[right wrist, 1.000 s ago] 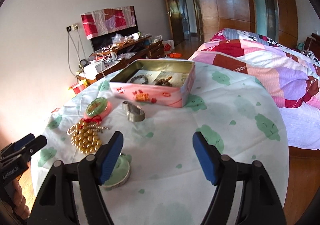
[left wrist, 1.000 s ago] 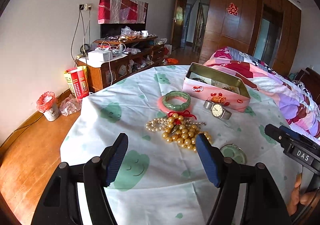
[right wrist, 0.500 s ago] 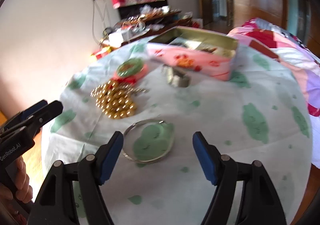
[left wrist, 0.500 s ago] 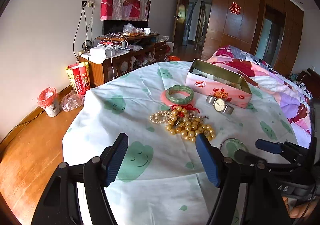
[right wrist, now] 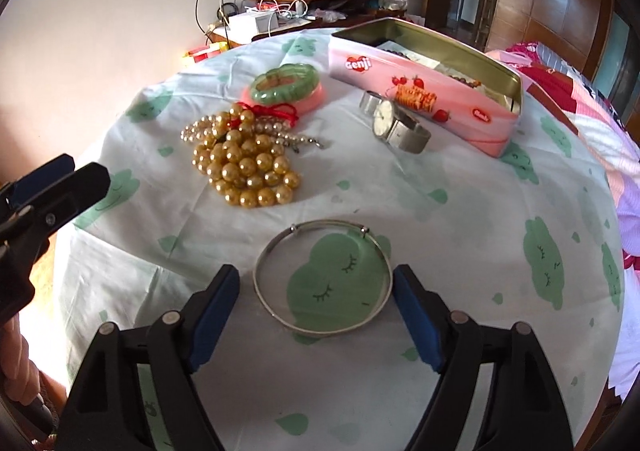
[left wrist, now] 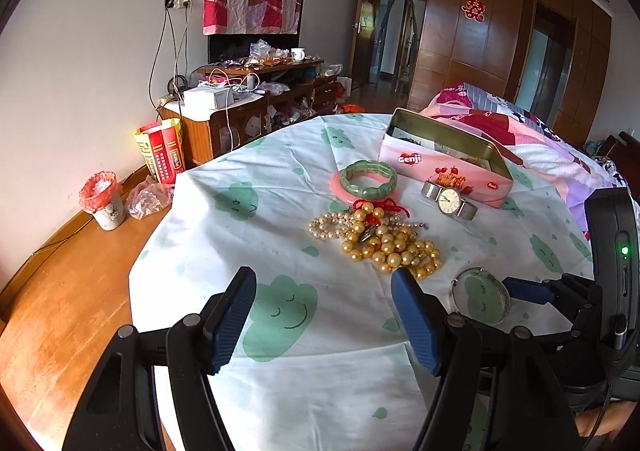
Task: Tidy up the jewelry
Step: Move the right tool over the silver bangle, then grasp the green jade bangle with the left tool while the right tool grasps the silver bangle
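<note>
Right wrist view: the right gripper (right wrist: 316, 301) is wide open, one blue finger on each side of the thin silver bangle (right wrist: 323, 279), which lies flat on the tablecloth (right wrist: 460, 211) (touching or not, I cannot tell). The left gripper (left wrist: 324, 317) is wide open too, holding nothing, near the gold beads (left wrist: 390, 247). The pink tin (left wrist: 446, 169) sits open behind the watch (left wrist: 449, 201).
</note>
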`<state>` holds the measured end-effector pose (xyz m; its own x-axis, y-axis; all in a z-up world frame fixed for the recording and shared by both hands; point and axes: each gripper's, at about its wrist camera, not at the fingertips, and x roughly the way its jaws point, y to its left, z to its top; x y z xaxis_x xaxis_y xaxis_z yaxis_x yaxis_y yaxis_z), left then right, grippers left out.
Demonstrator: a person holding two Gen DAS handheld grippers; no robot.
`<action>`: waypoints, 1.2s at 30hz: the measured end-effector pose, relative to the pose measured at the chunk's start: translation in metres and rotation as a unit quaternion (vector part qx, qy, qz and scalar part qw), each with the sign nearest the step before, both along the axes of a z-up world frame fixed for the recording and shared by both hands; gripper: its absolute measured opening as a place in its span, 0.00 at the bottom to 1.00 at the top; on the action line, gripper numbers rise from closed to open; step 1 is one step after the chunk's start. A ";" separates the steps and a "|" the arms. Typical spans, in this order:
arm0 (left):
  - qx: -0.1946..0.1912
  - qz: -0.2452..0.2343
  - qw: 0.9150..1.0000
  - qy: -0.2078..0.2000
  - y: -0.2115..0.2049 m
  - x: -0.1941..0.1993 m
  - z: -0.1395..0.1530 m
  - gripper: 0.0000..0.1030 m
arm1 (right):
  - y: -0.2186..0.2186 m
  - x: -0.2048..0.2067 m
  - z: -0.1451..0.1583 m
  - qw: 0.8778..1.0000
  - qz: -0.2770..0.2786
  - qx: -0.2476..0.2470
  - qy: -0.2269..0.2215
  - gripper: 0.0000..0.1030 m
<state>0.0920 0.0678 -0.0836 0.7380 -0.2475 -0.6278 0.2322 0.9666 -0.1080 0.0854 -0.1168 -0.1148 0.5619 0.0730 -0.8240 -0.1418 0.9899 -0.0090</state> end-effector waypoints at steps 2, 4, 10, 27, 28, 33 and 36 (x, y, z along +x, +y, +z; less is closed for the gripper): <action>0.001 -0.002 1.000 -0.001 0.000 0.000 0.001 0.68 | -0.001 -0.001 0.000 1.000 -0.001 -0.007 -0.001 0.73; 0.000 -0.003 1.000 0.000 -0.001 0.000 0.000 0.68 | -0.003 -0.004 0.001 1.000 0.001 -0.004 -0.002 0.71; 0.001 -0.009 1.000 0.002 -0.005 0.001 0.000 0.68 | -0.015 -0.012 0.006 1.000 -0.005 0.027 -0.016 0.71; -0.016 -0.075 0.997 -0.008 -0.062 0.070 0.017 0.68 | -0.081 -0.014 0.052 0.973 -0.158 0.049 -0.159 0.71; -0.013 -0.078 0.997 -0.018 -0.068 0.075 0.018 0.68 | -0.082 -0.013 0.052 0.973 -0.161 0.051 -0.159 0.71; -0.003 -0.142 0.990 -0.013 -0.094 0.106 0.016 0.47 | -0.093 -0.010 0.044 0.974 -0.167 0.065 -0.140 0.71; 0.010 -0.135 0.991 0.018 -0.101 0.127 0.004 0.46 | -0.096 -0.008 0.040 0.974 -0.168 0.075 -0.132 0.71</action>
<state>0.2189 -0.0327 -0.0797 0.6238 -0.4196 -0.6594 0.4790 0.8719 -0.1018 0.0774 -0.2133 -0.0749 0.7650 -0.0433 -0.6425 0.1780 0.9731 0.1464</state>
